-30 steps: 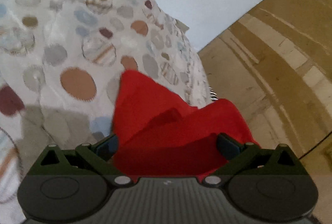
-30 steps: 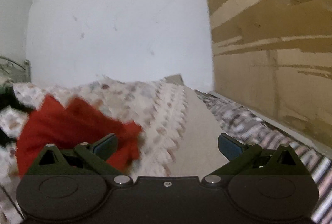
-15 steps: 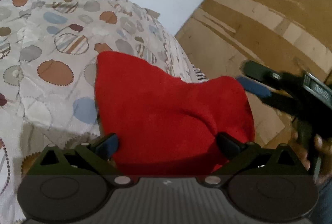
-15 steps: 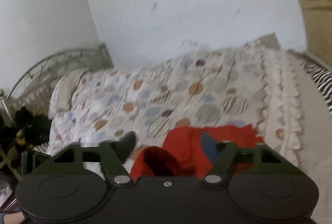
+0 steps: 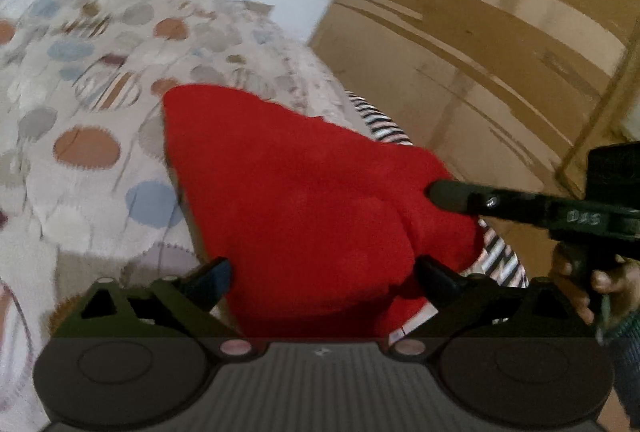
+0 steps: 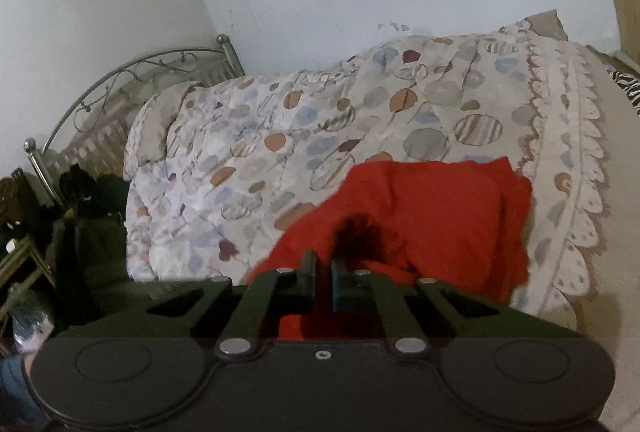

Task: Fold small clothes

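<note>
A small red garment (image 5: pixel 304 199) lies on the patterned bedspread (image 5: pixel 80 103) near the bed's edge. My left gripper (image 5: pixel 324 272) is open, its jaws wide apart on either side of the garment's near edge. My right gripper (image 6: pixel 322 272) is shut on the garment's (image 6: pixel 432 216) near edge, with red cloth pinched between the fingers. The right gripper also shows in the left wrist view (image 5: pixel 444 193), coming in from the right and clamped on the garment's right corner.
A wooden wardrobe (image 5: pixel 500 43) stands to the right of the bed. A zebra-striped cloth (image 5: pixel 384 119) hangs at the bed's edge. A metal headboard (image 6: pixel 132 71) and a pillow (image 6: pixel 160 119) are at the far left, with dark clutter (image 6: pixel 84 199) beside the bed.
My right gripper has closed from open onto the garment's edge. The left gripper has stayed open over the garment, which has shifted slightly.
</note>
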Tool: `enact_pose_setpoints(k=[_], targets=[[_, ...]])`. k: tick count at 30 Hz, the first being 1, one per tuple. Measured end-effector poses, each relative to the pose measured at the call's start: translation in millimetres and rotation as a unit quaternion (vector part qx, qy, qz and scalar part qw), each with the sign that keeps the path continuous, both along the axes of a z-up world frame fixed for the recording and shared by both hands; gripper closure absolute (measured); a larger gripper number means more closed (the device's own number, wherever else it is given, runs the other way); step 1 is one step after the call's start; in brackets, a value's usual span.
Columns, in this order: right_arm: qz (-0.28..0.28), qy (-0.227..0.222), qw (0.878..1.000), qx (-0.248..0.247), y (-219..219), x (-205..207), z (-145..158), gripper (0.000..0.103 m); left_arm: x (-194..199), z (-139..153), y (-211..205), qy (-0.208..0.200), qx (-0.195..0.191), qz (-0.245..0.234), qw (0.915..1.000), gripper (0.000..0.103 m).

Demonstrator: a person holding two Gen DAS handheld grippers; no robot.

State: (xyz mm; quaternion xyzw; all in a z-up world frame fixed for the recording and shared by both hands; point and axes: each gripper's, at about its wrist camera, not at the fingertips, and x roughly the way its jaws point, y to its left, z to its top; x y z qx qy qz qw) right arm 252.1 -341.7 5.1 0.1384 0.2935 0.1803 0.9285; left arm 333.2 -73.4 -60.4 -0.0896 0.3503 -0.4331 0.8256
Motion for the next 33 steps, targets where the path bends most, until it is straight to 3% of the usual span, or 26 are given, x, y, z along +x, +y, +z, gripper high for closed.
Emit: enact_pose_setpoints(k=[5, 8, 11, 14, 16, 18, 20, 21, 22, 26, 28, 30, 33], targets=[[-0.030, -0.003, 0.999, 0.010, -10, -21, -21, 0.098, -13, 11, 11, -0.049, -0.012, -0.029, 0.9983, 0.005], [-0.054, 0.004, 0.998, 0.035, -16, -36, -38, 0.098, -8, 8, 13, -0.019, -0.046, -0.017, 0.9986, 0.004], [-0.069, -0.002, 0.997, 0.032, -11, -51, -47, 0.098, 1, 3, 13, 0.016, -0.088, 0.029, 0.9956, 0.004], [-0.077, -0.014, 0.997, 0.016, -5, -58, -51, 0.098, 13, -6, 2, 0.054, -0.055, 0.067, 0.9948, 0.005], [-0.079, -0.017, 0.997, 0.020, -6, -58, -51, 0.096, 16, -12, 5, 0.065, -0.069, 0.067, 0.9933, 0.004], [-0.078, -0.019, 0.997, 0.021, -10, -58, -47, 0.088, 17, -15, 8, 0.074, -0.070, 0.066, 0.9926, 0.004], [-0.078, -0.024, 0.996, 0.025, -16, -60, -41, 0.072, 18, -16, 11, 0.076, -0.068, 0.070, 0.9923, 0.004], [-0.082, -0.027, 0.996, 0.026, -20, -62, -38, 0.051, 19, -18, 11, 0.080, -0.068, 0.072, 0.9919, 0.004], [-0.087, -0.031, 0.995, 0.027, -25, -63, -35, 0.037, 20, -20, 12, 0.084, -0.070, 0.072, 0.9914, 0.004], [-0.101, -0.053, 0.993, 0.037, -42, -61, -23, 0.033, 16, -21, 7, 0.071, -0.057, 0.064, 0.9938, 0.004], [-0.121, -0.068, 0.989, 0.047, -51, -54, -17, 0.019, 9, -18, 3, 0.049, -0.040, 0.061, 0.9961, 0.004], [-0.144, -0.070, 0.985, 0.069, -63, -39, -15, 0.020, 4, -15, -1, 0.027, -0.023, 0.061, 0.9975, 0.004], [-0.168, -0.038, 0.983, 0.071, -72, -1, -20, 0.030, -1, -14, -6, 0.013, -0.009, 0.056, 0.9983, 0.004]])
